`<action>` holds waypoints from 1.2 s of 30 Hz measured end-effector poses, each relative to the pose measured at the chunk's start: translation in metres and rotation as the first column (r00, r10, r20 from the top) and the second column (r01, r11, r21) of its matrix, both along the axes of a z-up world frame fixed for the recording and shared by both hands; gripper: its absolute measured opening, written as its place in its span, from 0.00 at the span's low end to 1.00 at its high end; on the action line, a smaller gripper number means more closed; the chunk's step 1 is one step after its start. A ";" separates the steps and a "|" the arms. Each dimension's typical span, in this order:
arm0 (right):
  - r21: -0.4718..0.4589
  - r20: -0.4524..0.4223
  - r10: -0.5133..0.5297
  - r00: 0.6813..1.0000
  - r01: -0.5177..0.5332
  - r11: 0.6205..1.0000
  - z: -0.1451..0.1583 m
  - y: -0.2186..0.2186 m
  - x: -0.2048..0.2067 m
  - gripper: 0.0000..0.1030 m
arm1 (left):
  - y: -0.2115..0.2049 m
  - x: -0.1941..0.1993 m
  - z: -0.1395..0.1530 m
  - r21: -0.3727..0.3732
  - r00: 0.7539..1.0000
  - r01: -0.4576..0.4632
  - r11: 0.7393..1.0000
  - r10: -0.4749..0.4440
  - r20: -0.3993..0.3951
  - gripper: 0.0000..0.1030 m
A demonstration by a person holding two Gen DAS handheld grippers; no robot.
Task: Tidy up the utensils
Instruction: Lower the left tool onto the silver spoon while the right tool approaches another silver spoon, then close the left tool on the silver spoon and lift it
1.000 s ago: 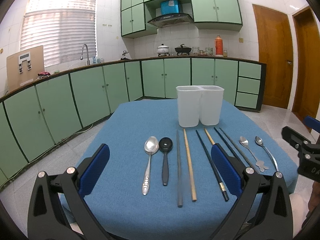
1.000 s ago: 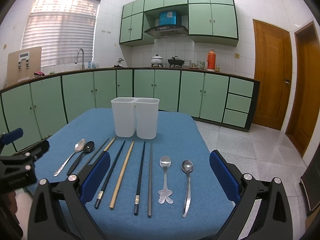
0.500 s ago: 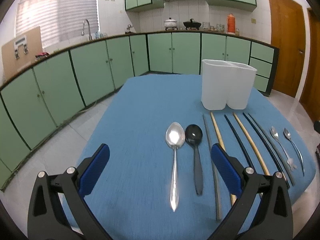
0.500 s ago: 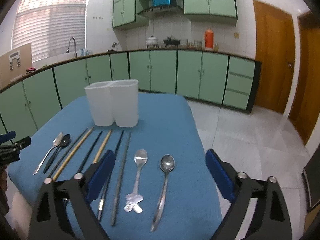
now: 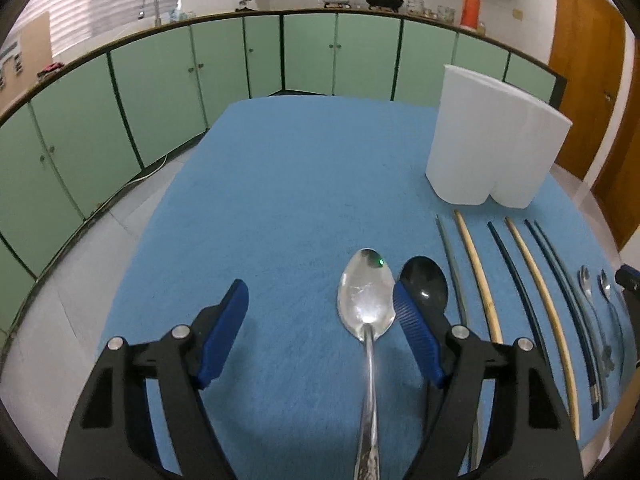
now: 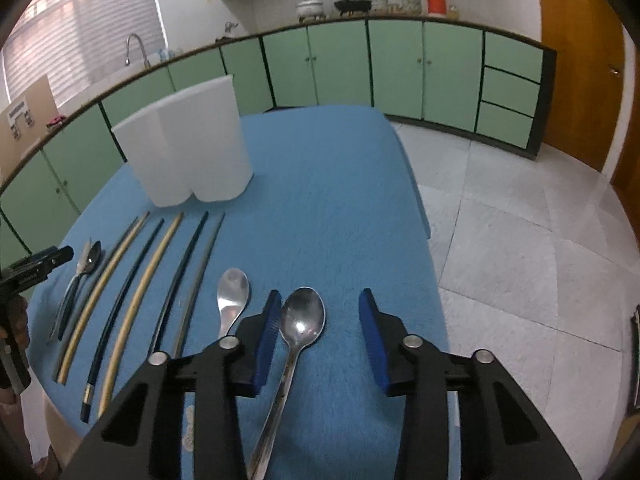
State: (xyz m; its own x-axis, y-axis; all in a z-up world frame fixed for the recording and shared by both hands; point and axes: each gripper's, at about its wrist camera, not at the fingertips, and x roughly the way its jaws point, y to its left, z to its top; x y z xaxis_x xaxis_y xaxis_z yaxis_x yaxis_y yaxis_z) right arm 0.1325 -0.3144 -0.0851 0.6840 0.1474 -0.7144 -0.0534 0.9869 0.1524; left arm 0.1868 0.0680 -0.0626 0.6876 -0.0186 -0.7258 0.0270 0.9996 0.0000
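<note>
While both grippers stayed released, the left gripper (image 5: pixel 320 316) straddled a large steel spoon (image 5: pixel 366 300) and the right gripper (image 6: pixel 318 330) straddled a small steel spoon (image 6: pixel 302 316), both lying on the blue table (image 5: pixel 288 184) near its front edge.

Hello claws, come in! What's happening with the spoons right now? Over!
Left claw open around big silver spoon. Right claw open around small spoon. White holder waiting. Nothing blocking.

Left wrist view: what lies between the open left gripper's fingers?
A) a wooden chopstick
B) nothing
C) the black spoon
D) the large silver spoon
D: the large silver spoon lies on the blue cloth between the left gripper fingers, nearer the right one.
</note>
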 end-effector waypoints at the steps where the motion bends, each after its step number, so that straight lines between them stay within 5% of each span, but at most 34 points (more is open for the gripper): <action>1: 0.002 -0.004 0.005 1.000 -0.005 1.000 0.000 0.001 0.001 0.35 | -0.002 0.002 -0.001 0.002 1.000 0.004 1.000 -0.004 -0.003 0.70; 14: 0.021 -0.066 0.031 0.997 -0.029 0.999 -0.013 0.001 0.011 0.33 | -0.012 0.024 -0.013 0.006 0.997 0.050 0.999 -0.050 -0.051 0.63; 23: 0.004 -0.069 0.063 0.996 -0.063 0.998 -0.013 0.011 0.012 0.10 | -0.017 0.031 -0.018 -0.031 0.994 0.081 0.996 -0.083 -0.076 0.51; 36: -0.023 -0.050 0.061 0.997 -0.063 0.998 -0.011 0.016 0.011 0.06 | -0.019 0.028 -0.019 -0.070 0.992 0.094 0.993 -0.099 -0.074 0.34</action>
